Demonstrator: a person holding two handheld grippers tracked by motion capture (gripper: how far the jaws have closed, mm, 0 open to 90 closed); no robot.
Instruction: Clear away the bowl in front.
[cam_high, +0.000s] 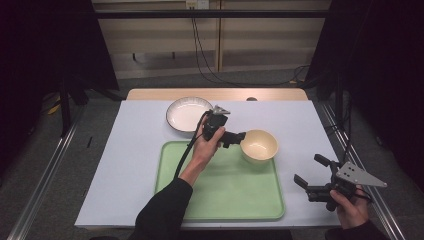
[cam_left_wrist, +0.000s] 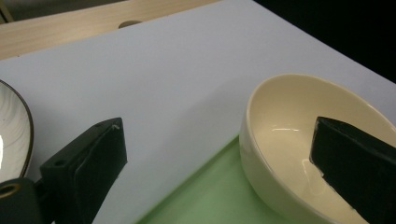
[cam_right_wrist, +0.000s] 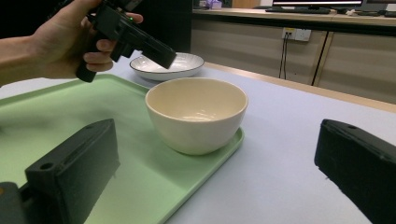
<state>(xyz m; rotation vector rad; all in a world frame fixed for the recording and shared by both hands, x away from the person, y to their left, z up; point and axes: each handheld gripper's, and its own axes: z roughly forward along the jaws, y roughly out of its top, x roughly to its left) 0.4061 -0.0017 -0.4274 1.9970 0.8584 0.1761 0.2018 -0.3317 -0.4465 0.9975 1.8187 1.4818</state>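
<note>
A cream bowl stands in the far right corner of the green tray. My left gripper is held at the bowl's left rim, open. In the left gripper view one jaw hangs over the inside of the bowl and the other stays outside, over the mat. My right gripper is open near the table's front right, off the tray, with nothing between its jaws. In the right gripper view it faces the bowl from a distance.
A white plate with a dark rim lies on the lavender mat behind the tray. The tray's surface is bare apart from the bowl. A wooden strip runs along the table's far edge.
</note>
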